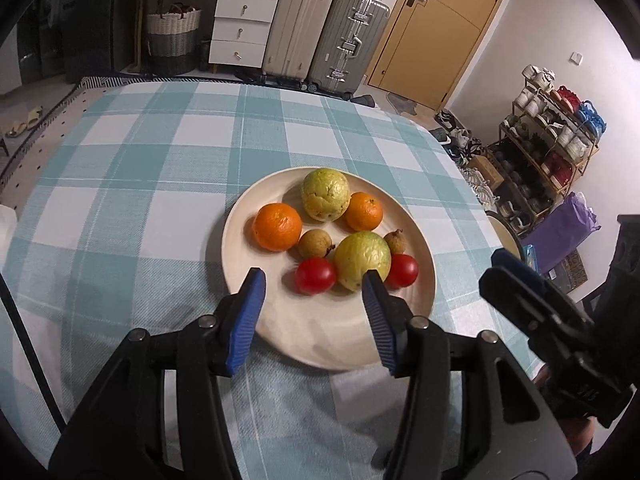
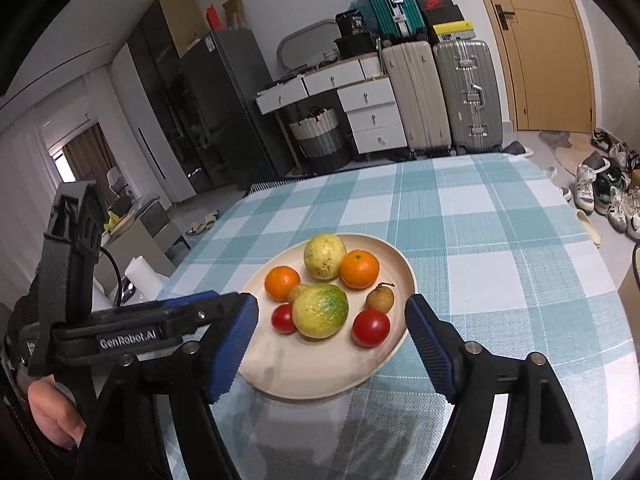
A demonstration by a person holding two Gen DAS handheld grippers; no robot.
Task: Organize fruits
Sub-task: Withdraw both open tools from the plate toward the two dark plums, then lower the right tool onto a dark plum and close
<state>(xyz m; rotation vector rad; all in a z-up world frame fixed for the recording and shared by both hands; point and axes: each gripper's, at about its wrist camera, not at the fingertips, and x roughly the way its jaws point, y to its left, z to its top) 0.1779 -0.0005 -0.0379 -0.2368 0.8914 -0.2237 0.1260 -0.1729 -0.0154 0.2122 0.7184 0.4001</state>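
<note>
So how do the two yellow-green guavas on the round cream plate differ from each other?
The near guava shows green streaks on smooth skin; the far guava is paler yellow with brown specks. The near guava lies between two red tomatoes, close to the open grippers; the far guava sits at the back between two oranges. The near guava looks larger, perhaps only because it is closer. Both lie untouched on the cream plate.

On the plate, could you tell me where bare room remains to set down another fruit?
The plate is bare across its near part, between the tomatoes and the near rim. Its far half is crowded: two guavas, two oranges and two longans sit close together. The checked tablecloth around the plate is bare too.
</note>
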